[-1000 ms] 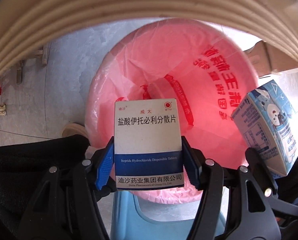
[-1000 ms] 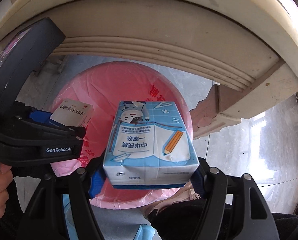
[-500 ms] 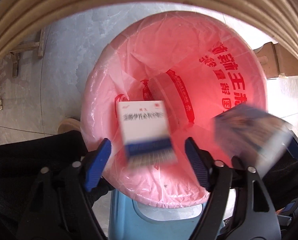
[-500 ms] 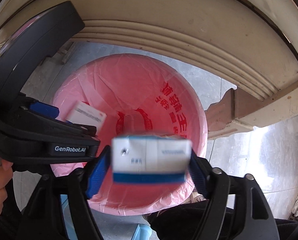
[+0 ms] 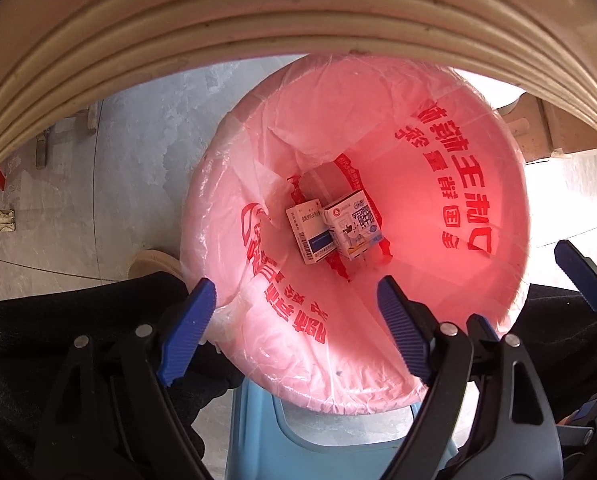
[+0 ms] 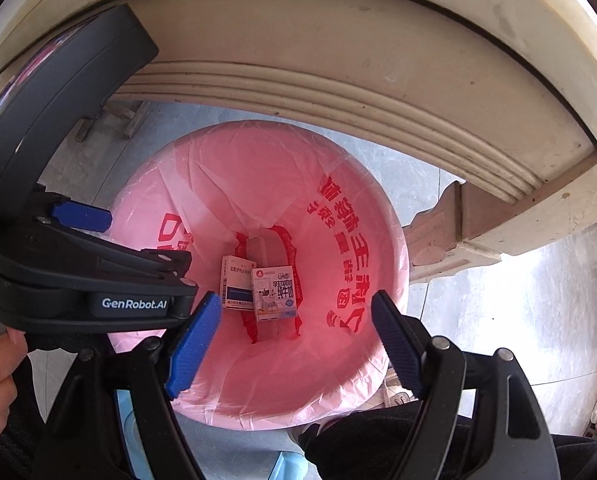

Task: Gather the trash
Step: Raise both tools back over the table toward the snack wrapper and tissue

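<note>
hovering over the bin, the left gripper (image 5: 294,316) and right gripper (image 6: 296,326) are seen spread wide, jaws just opened, nothing between them. farther down, two items (one medicine box (image 5: 309,232), one milk carton (image 5: 352,229)) lie touching at the bottom of one pink-lined bin (image 5: 478,312). dropping looks done; more trash must be fetched next.

Probably a home: a cream moulded table edge (image 5: 258,20) arches across the top, above a grey tiled floor (image 5: 138,168) and a pink-lined waste bin (image 5: 510,208) at centre.
</note>
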The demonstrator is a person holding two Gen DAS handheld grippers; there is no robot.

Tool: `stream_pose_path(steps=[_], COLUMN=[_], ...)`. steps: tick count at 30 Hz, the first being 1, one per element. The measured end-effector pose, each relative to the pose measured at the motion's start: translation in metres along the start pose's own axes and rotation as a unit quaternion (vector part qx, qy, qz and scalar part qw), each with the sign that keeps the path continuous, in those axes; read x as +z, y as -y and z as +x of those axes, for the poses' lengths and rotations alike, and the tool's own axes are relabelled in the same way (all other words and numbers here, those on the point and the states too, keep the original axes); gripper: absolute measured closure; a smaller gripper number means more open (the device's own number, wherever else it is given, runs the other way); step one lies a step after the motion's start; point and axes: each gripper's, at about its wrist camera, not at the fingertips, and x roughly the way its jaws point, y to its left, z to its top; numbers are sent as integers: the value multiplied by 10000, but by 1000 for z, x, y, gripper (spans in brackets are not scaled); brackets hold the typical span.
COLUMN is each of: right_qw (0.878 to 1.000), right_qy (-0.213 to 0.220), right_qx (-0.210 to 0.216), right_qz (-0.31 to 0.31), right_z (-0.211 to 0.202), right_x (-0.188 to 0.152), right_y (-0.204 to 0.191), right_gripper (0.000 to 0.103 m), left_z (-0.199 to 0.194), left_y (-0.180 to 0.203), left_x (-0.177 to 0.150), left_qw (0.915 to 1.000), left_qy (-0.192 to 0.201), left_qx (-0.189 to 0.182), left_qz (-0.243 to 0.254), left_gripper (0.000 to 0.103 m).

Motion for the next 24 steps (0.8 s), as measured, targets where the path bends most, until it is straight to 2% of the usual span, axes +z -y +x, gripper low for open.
stream_pose_path(steps=[9, 13, 15, 17, 19, 21, 22, 24], right_qw=[9993, 9976, 9952, 9910, 9860, 9807, 9778, 9726], right_qy=[202, 478, 701, 971, 1265, 1541, 1689, 1972], right_qx=[187, 341, 487, 672, 785, 849, 861, 840], right_qz=[234, 374, 477, 627, 754, 859, 896, 902], right_z=[-24, -56, -79, -106, -135, -165, -180, -209], right_x=[-1, -7, -11, -14, -15, -15, -14, -8], right_y=[7, 11, 13, 17, 21, 26, 30, 35], right_gripper=[27, 27, 19, 18, 10, 9, 9, 7], left_z=[-23, -52, -75, -103, -139, -175, -193, -230], left_y=[-6, -10, -13, -17, -25, -35, -41, -55], left_x=[-10, -27, -38, -49, -59, -66, -68, -71], left_qw=[9995, 9984, 9971, 9951, 9910, 9868, 9846, 9790], left_qy=[280, 531, 734, 958, 1307, 1596, 1724, 2003], left_qx=[35, 185, 211, 218, 273, 274, 227, 121], left_qz=[-105, -26, 6, 59, 27, -87, -170, -349], left_gripper=[22, 22, 22, 22, 22, 18, 13, 12])
